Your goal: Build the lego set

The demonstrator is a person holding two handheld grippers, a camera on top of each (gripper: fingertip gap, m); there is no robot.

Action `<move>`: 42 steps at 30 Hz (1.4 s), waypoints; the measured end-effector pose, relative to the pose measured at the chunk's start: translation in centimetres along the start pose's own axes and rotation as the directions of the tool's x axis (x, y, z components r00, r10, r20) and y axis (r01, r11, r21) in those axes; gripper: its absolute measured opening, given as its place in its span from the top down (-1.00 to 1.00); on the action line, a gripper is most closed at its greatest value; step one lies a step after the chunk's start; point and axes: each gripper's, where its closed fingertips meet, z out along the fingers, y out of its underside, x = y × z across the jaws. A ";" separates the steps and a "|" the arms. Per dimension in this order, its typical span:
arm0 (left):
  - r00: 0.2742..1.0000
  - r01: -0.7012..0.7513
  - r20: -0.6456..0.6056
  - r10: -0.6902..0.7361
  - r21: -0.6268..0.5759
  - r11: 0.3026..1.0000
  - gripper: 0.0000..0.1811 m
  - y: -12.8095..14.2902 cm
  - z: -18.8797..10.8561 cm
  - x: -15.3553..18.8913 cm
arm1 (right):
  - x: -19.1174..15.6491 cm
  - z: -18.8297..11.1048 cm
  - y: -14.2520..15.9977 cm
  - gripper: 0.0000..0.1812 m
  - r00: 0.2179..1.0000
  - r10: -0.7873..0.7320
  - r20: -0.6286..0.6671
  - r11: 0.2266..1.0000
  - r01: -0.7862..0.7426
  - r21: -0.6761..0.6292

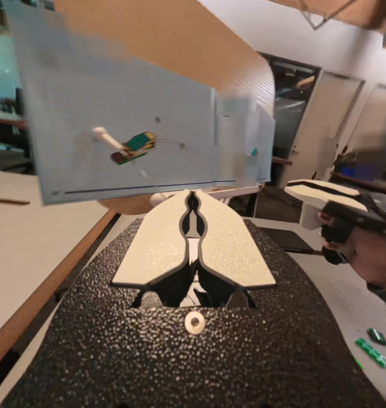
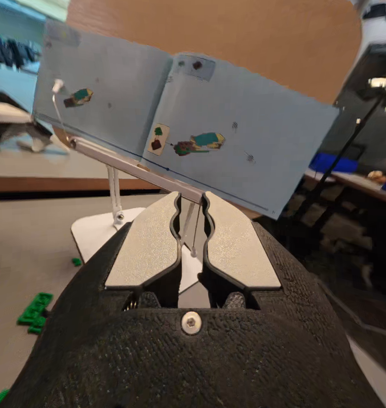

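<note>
The instruction booklet (image 1: 125,141) is motion-blurred, its drawings smeared. Green lego pieces (image 1: 372,352) are cut off at the right edge; in the right wrist view another green plate (image 2: 35,311) is partly hidden behind the gripper body.

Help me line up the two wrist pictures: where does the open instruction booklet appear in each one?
Left wrist view: the instruction booklet fills the upper left and centre, above the shut left gripper.
Right wrist view: it slants from upper left to right of centre, above the open right gripper.
Shared landmark: the white stand under the booklet.
</note>
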 end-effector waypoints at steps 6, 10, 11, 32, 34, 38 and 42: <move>0.941 -0.270 -0.224 0.254 -0.045 0.962 1.00 -2.2 6.3 8.4 | 1.7 -0.3 3.0 0.83 0.506 0.861 0.045 0.493 -0.854 0.165; 0.905 -0.356 -0.327 0.271 -0.238 0.904 1.00 -0.3 11.7 10.0 | 0.4 0.2 5.0 0.79 0.091 0.984 0.155 0.058 -0.977 0.205; 0.904 -0.361 -0.343 0.257 -0.287 0.887 1.00 0.4 12.6 10.2 | -0.1 0.4 5.2 0.78 0.040 0.985 0.167 0.005 -0.979 0.205; 0.925 -0.360 -0.273 0.263 -0.414 0.836 1.00 3.8 15.4 8.6 | 2.0 3.0 6.3 0.70 -0.339 0.782 0.522 -0.508 -0.832 0.221; 0.927 -0.358 -0.263 0.267 -0.410 0.839 1.00 3.8 15.3 8.6 | 2.5 2.8 5.9 0.87 -0.305 0.775 0.554 -0.494 -0.839 0.229; 0.935 -0.341 -0.245 0.258 -0.417 0.842 1.00 3.8 15.4 8.5 | 4.9 1.8 6.0 1.00 -0.129 0.843 0.522 -0.363 -0.852 0.376; 0.935 -0.344 -0.234 0.266 -0.420 0.840 1.00 3.8 15.4 8.5 | 6.7 0.5 3.8 1.00 0.108 0.866 0.489 -0.151 -0.874 0.461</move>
